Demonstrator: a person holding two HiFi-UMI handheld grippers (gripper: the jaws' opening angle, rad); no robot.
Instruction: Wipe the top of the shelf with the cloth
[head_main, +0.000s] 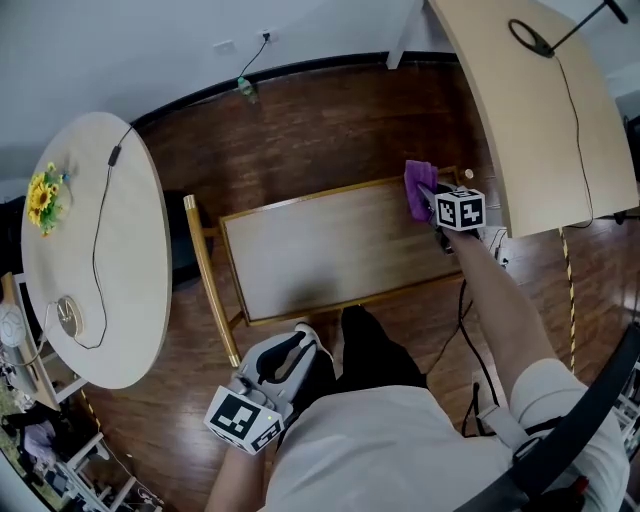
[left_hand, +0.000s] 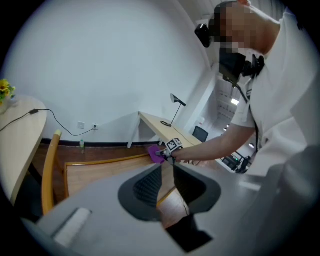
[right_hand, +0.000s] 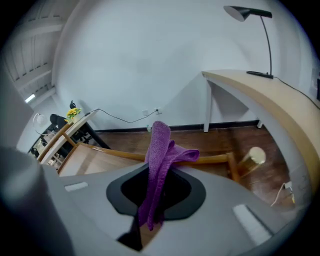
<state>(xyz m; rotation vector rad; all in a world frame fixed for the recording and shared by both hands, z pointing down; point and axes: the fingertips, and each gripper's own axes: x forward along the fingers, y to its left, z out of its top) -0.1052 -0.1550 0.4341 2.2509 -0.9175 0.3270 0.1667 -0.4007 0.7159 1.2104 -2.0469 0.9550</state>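
The shelf (head_main: 330, 255) is filling the middle of the room: a long rectangular top, pale and matte, framed by a raised honey-coloured wooden rim, with a round wooden rail (head_main: 205, 275) running along one end. It is standing on a dark plank floor (head_main: 320, 130).

The person is stretching the right gripper (head_main: 430, 203) out at arm's length to the far corner of that top. I take this as choosing an end to start from, so the strokes can run the length of the panel. Its jaws are clenching the purple cloth (head_main: 419, 187), which is hanging over that corner by the rim. I cannot tell whether it is pressing on the surface yet.

In the right gripper view the cloth (right_hand: 159, 165) is rising through the jaws and flopping forward past their tips in a soft fold. It looks like a nubby towelling weave, limp and thick enough to bunch. So much of it is sticking out ahead of the jaws, I judge, to give a pad for rubbing.

The left gripper (head_main: 300, 345) is being kept close to the body, with the shelf's near edge just ahead of its jaws. They are standing slightly apart with nothing between them, their ribbed dark pads (left_hand: 147, 189) showing. It seems parked out of the way, since one gripper is enough for wiping.
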